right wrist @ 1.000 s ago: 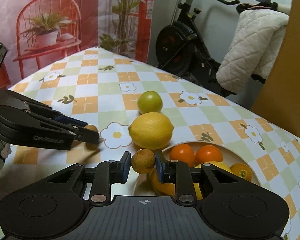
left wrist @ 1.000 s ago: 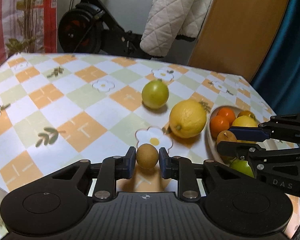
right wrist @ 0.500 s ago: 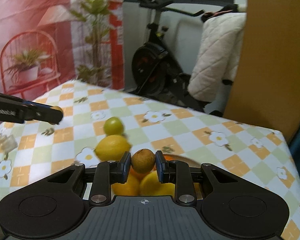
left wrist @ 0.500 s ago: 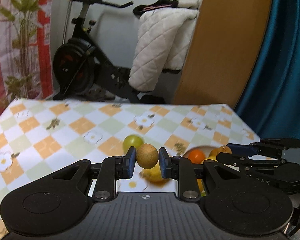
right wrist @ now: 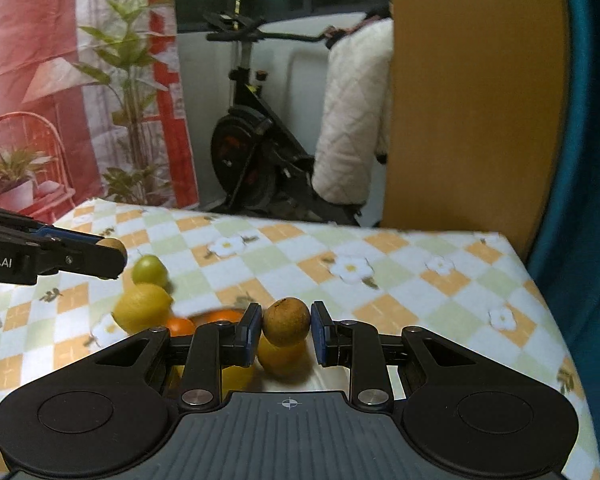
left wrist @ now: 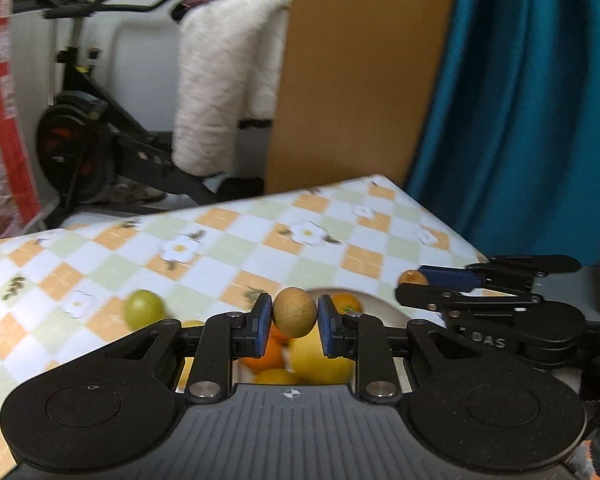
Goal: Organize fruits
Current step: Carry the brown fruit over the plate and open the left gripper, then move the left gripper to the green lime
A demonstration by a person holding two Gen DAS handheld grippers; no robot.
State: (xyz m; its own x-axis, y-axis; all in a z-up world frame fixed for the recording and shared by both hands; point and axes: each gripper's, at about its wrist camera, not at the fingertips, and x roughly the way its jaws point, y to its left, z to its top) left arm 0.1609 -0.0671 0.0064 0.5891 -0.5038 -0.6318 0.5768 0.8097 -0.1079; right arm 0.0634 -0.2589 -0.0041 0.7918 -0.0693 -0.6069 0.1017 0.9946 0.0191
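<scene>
My left gripper (left wrist: 294, 317) is shut on a small brown round fruit (left wrist: 294, 312), held above the fruit bowl (left wrist: 384, 306). My right gripper (right wrist: 284, 322) is shut on a second small brown fruit (right wrist: 286, 321), also in the air over the bowl. Oranges (left wrist: 346, 303) and yellow fruits (left wrist: 320, 360) lie in the bowl. A big lemon (right wrist: 141, 306) and a green fruit (right wrist: 149, 269) rest on the checked tablecloth to the bowl's left. The right gripper (left wrist: 414, 280) shows at the right of the left wrist view, the left gripper (right wrist: 113, 250) at the left of the right wrist view.
The table (right wrist: 420, 292) carries an orange, green and white checked cloth with flowers. Behind it stand an exercise bike (right wrist: 251, 160) with a white quilted jacket (right wrist: 356, 120), a wooden panel (right wrist: 472, 100) and a blue curtain (left wrist: 520, 100). The table's far edge and right corner are close.
Both grippers rose from table height and shifted right toward the bowl, each still gripping its brown fruit. The views rolled and now show more of the room behind.
</scene>
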